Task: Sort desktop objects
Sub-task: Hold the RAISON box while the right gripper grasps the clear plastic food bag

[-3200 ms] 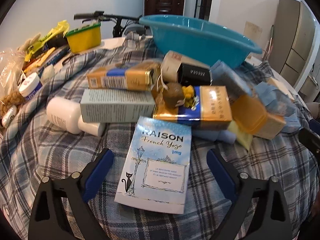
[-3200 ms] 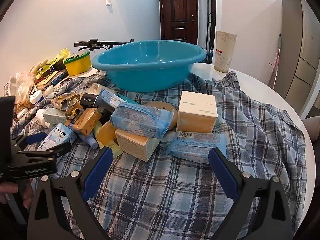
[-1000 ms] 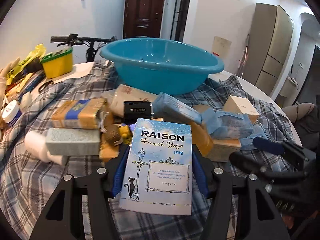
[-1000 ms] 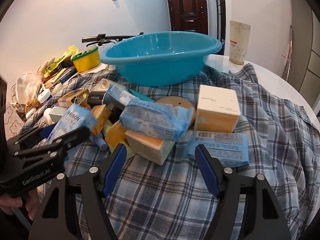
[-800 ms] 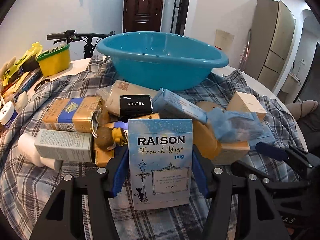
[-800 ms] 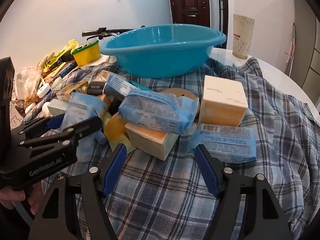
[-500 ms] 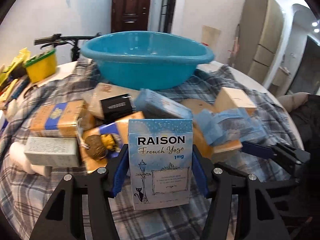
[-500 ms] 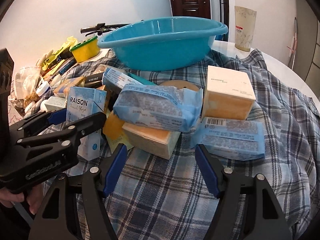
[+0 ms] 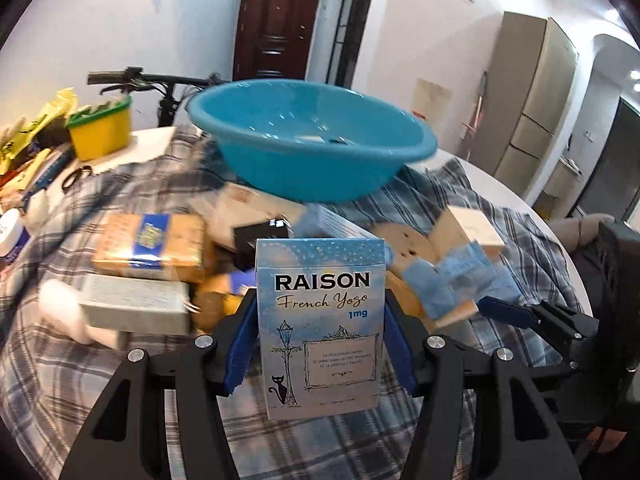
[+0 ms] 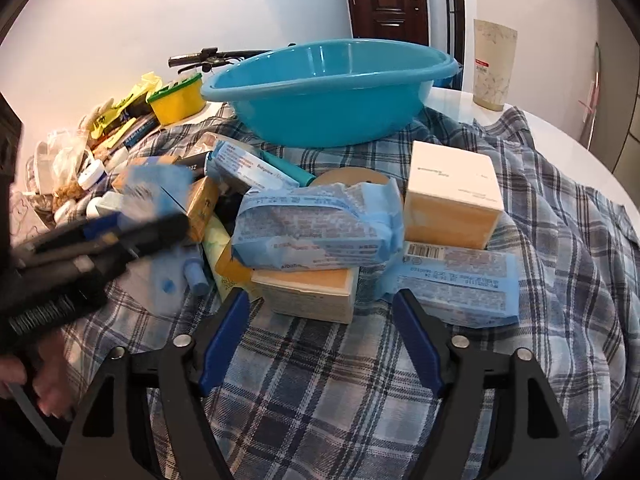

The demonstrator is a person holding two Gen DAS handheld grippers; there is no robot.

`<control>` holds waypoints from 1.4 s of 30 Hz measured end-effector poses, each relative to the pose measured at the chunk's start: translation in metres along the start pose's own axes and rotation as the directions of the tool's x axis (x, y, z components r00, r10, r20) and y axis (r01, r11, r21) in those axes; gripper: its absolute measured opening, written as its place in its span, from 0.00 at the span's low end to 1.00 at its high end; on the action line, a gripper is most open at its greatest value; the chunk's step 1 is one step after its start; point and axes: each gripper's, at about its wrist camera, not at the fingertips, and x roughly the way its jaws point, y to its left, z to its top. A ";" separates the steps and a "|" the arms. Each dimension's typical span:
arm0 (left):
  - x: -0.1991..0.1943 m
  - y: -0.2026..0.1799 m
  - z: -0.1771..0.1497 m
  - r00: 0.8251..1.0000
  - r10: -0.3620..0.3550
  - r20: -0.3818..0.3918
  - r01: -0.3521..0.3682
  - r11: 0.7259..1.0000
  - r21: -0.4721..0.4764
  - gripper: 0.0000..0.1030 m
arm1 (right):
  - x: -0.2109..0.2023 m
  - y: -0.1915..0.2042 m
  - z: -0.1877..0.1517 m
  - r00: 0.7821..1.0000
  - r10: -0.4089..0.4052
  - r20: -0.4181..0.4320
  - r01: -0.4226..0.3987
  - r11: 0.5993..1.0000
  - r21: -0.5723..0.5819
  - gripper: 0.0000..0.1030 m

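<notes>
My left hand-held gripper (image 9: 320, 344) is clamped on the pale blue cardboard box printed "RAISON French Yogo" (image 9: 320, 328), its blue pads pressed against the box's two side edges, so the box stands upright and lifted clear of the blue-and-white plaid cloth (image 10: 320, 400) that covers the round white table (image 10: 560, 128). Beyond the box sits the big turquoise plastic basin (image 9: 312, 140), resting on the cloth at the far side of the heap, with a couple of small things lying in its bottom that I cannot make out. My right hand-held gripper (image 10: 320, 344) has just been opening; its jaws stand apart with nothing between them, hovering over bare cloth just in front of the pile. Nearest to it lies a flat cream-and-orange box (image 10: 308, 292), with a crumpled blue plastic wipes packet (image 10: 316, 232) lying on top of it. To the right of those a white-topped orange cube-shaped box (image 10: 452, 200) stands on the cloth, and a second flat blue packet with a barcode (image 10: 456, 284) lies in front of it. From the right camera my left hand-held gripper shows as a blurred dark shape at the left edge, with my fingers (image 10: 48, 384) wrapped around its handle below. A yellow tub with a green rim (image 10: 176, 98) stands on the table to the left of the basin.
</notes>
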 end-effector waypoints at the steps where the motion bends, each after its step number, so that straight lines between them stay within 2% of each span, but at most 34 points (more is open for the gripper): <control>1: -0.002 0.002 0.001 1.000 0.002 0.000 -0.002 1.000 0.000 0.59 | 0.000 0.000 0.001 1.000 0.001 0.003 -0.001 1.000 -0.002 0.72; 7: 0.007 -0.009 -0.007 0.996 -0.047 -0.077 0.053 0.996 0.073 0.59 | -0.012 -0.017 0.010 0.998 0.010 0.062 -0.013 0.999 0.043 0.72; 11: 0.012 -0.019 -0.015 0.993 -0.061 -0.104 0.071 0.994 0.089 0.59 | -0.022 -0.018 0.016 0.990 0.071 0.120 -0.069 0.997 -0.019 0.72; 20: 0.011 -0.018 -0.014 0.994 -0.050 -0.098 0.058 0.995 0.077 0.59 | -0.014 -0.018 0.015 0.980 0.172 0.100 -0.172 0.985 -0.011 0.72; 25: 0.009 -0.011 -0.013 0.996 -0.027 -0.089 0.032 0.998 0.060 0.59 | -0.026 0.003 0.008 0.963 0.259 0.074 -0.251 0.962 -0.107 0.57; 28: 0.005 -0.004 -0.012 0.997 -0.021 -0.078 0.024 0.999 0.042 0.59 | -0.033 0.015 0.003 0.966 0.252 0.064 -0.239 0.958 -0.159 0.45; 32: -0.002 0.002 -0.010 0.998 -0.009 -0.057 0.011 1.000 0.029 0.59 | -0.034 0.016 0.004 0.979 0.193 0.059 -0.182 0.972 -0.151 0.45; 35: -0.005 0.005 -0.007 0.999 -0.004 -0.047 0.005 1.000 0.020 0.59 | -0.035 0.008 0.006 0.982 0.168 0.085 -0.156 0.979 -0.132 0.46; 38: -0.003 0.006 -0.008 0.999 -0.003 -0.054 0.004 1.000 0.017 0.59 | -0.034 0.001 0.011 0.984 0.136 0.119 -0.124 0.987 -0.104 0.57; 42: -0.001 0.004 -0.009 0.998 -0.008 -0.059 0.010 1.000 0.021 0.59 | -0.031 -0.004 0.023 0.981 0.065 0.180 -0.052 0.996 -0.075 0.57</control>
